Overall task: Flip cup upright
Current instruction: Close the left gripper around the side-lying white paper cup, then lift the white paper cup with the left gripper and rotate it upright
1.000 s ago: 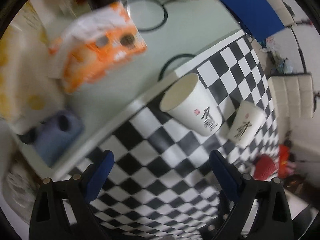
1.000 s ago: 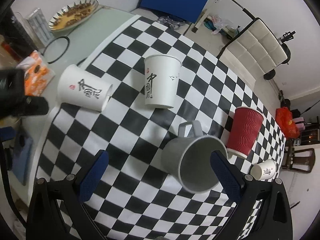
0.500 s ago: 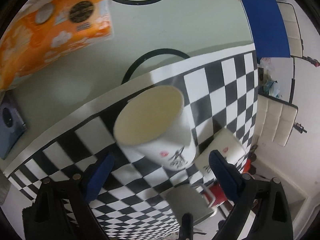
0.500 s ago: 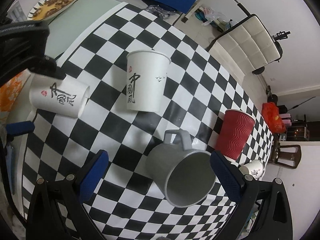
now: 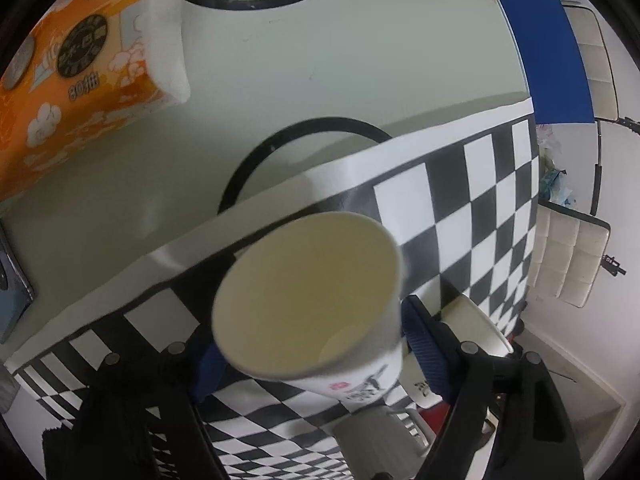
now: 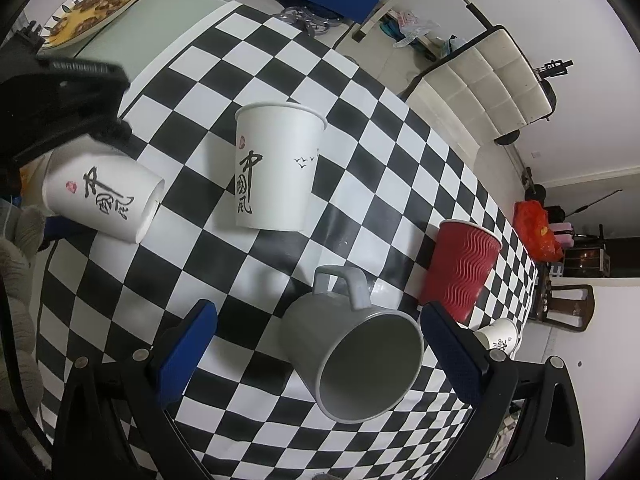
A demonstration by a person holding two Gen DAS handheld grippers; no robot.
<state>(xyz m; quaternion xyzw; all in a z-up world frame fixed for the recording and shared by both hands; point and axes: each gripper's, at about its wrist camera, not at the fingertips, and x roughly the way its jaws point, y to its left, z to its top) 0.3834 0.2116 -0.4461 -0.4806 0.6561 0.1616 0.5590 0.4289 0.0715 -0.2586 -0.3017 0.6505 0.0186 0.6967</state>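
A: Claws first. How does the left claw (image 5: 308,344) stand?

B: Half a second ago it was spread wide with the tipped paper cup (image 5: 316,308) ahead of it; now its blue pads sit on either side of that cup, touching or nearly so, and the open mouth faces the lens. I cannot tell whether the grip is firm. In the right wrist view the same cup (image 6: 102,196) lies on its side near the left edge of the checkered cloth (image 6: 360,128), base toward the middle, under the black body of the left tool.

A: And the right claw (image 6: 316,352)?

B: Spread wide, holding nothing, over the grey mug (image 6: 352,356), which lies on its side, handle up. It has come closer to the mug.

A: Room around the tipped cup?

B: An upright white paper cup (image 6: 276,168) stands near it, apart. The red ribbed cup (image 6: 460,272) stands just beyond the mug. Bare pale table (image 5: 340,80) lies past the cloth's border, with an orange tissue pack (image 5: 76,76) on it.

A: Hand pose?

B: A gloved hand (image 6: 16,264) shows at the left edge, beside the tipped cup.
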